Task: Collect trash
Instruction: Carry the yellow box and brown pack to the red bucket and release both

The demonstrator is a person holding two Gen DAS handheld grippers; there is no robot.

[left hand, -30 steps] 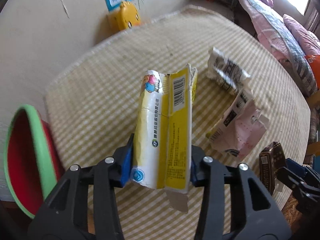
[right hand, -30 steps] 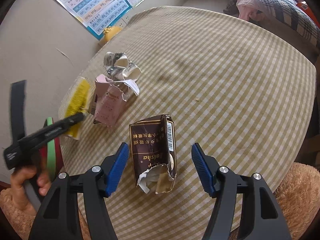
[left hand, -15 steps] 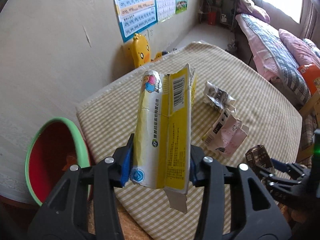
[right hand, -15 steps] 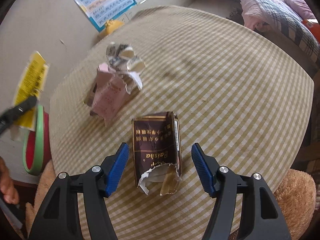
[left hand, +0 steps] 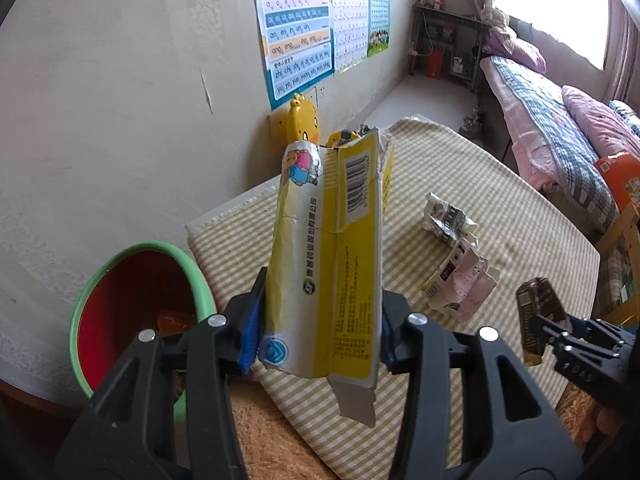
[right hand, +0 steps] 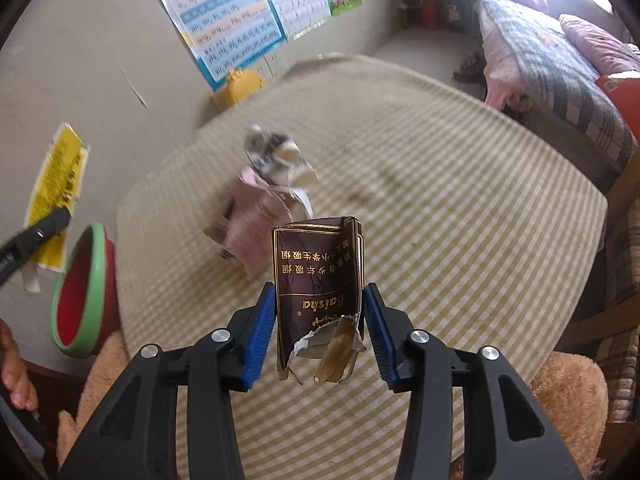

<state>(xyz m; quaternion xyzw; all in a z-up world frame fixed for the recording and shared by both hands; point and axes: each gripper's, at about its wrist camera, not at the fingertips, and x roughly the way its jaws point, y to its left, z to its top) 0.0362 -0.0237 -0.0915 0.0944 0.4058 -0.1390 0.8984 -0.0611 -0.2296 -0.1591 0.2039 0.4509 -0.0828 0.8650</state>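
My left gripper is shut on a torn yellow and white carton, held upright above the table's near-left corner. Just left of it and lower stands a red bin with a green rim. My right gripper has its jaws closing on a torn brown cigarette box; both blue pads touch its sides and it hangs off the table. The box also shows in the left wrist view. A crumpled pink box and a crumpled black-and-white wrapper lie on the checked tablecloth.
A yellow duck toy sits against the wall behind the table, under posters. A bed runs along the far right. A brown plush seat is at the table's near edge. A hand shows at the lower left.
The left gripper has risen with the yellow carton, and the bin's inside now shows. The right jaws have closed onto the brown box and lifted it off the cloth.
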